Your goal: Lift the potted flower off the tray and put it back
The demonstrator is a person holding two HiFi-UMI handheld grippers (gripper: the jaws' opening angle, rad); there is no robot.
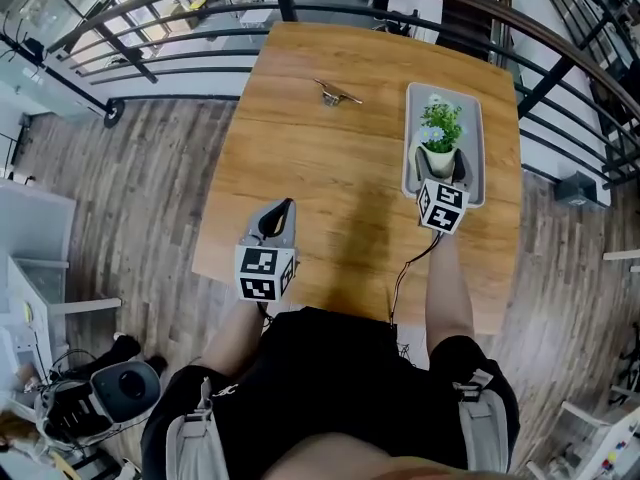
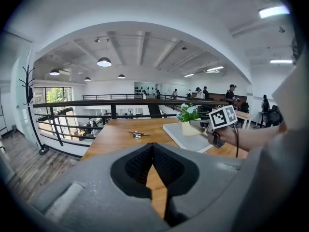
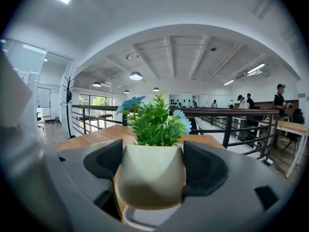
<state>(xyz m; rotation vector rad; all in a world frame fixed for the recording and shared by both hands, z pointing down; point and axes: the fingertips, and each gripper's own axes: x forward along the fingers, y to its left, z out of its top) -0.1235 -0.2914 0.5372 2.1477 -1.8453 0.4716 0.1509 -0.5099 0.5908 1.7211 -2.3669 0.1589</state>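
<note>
**Head view:** the right claw (image 1: 440, 171) is clamped on the potted flower (image 1: 440, 133). The plant stands upright between its jaws at the near end of the tray (image 1: 473, 118). The left claw (image 1: 283, 211) hangs well apart.

**Left gripper view:** its jaws meet at the tips with nothing between them. The plant sits far ahead, to its right.

**Right gripper view:** both pads touch the cream pot's sides, and the tray's rim shows just below. I cannot tell whether the base is resting. This looks like the put-back step. Next, the base needs to settle flat, then the jaws spread without tipping the pot.
</note>
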